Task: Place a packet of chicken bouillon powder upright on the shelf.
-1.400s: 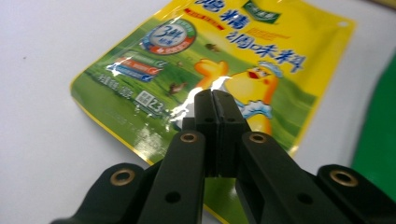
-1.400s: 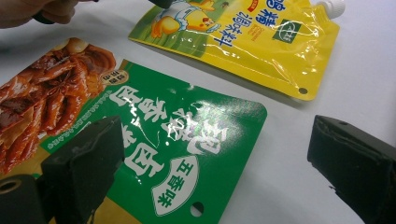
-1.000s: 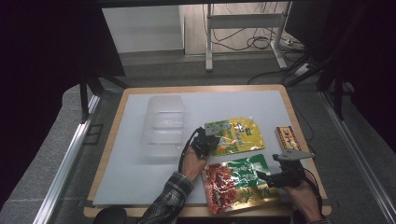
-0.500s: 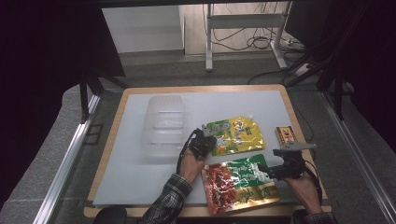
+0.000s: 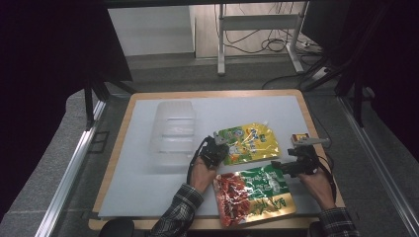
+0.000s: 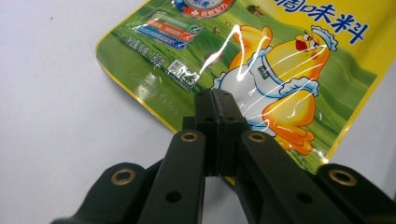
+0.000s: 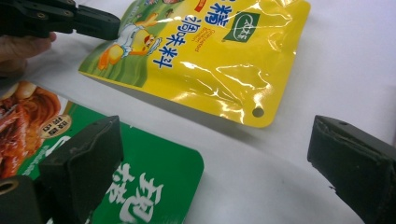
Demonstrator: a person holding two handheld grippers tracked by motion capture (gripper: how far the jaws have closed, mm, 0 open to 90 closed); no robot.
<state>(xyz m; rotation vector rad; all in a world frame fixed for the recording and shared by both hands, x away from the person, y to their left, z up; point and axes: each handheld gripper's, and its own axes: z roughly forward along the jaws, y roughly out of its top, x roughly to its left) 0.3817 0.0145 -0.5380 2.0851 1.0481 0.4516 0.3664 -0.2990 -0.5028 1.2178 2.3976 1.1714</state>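
A: Two pouches on the white table (image 5: 148,197). The yellow pouch (image 5: 249,142) lies flat right of centre; the green and red pouch (image 5: 254,192) lies just in front of it, near the front edge.

B: Left gripper (image 6: 217,105)?

A: Jaws pressed together, tips over the yellow pouch's corner by the cartoon chicken. Whether they pinch the edge or only rest on it, I cannot tell.

B: Right gripper (image 7: 215,154)?

A: Jaws spread wide, nothing between the pads. One jaw hangs over the green pouch's corner, the other over bare table.

B: Other items?

A: Clear plastic tray (image 5: 173,133) left of the pouches; small box (image 5: 300,137) at the right edge.
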